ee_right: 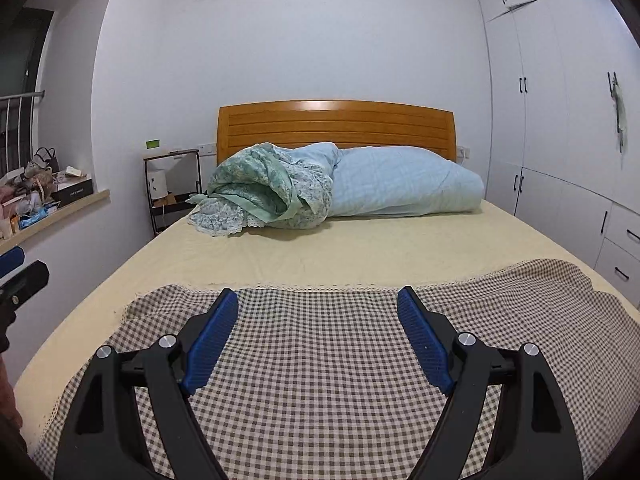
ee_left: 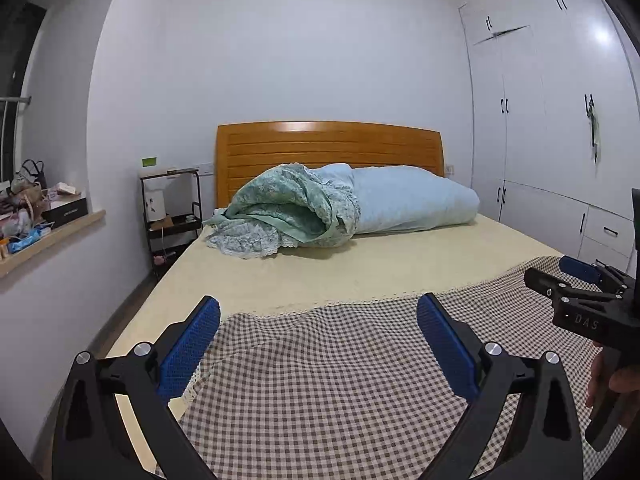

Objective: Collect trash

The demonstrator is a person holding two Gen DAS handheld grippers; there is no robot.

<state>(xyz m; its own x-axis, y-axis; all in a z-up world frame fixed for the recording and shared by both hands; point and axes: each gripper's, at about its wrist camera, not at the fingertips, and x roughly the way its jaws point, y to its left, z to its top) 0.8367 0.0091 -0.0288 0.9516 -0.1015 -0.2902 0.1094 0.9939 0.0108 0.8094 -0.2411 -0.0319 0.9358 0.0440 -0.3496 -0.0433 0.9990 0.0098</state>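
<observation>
Hovering wide open and empty over the checked cloth [ee_right: 320, 380], the left gripper [ee_left: 318, 320] and right gripper [ee_right: 318, 312] showed no trash within reach, so the search step seemingly came next.

A mixed heap of small loose things [ee_left: 20, 212], among them a crumpled blue plastic packet [ee_left: 25, 241] lying near the front edge, sits on the wooden window ledge [ee_left: 74, 226] beside a black cardboard box [ee_left: 66, 211]; the pieces are too small to tell which are trash.

Brown-checked cloth [ee_right: 320, 360], yellow sheet [ee_right: 360, 256]
</observation>
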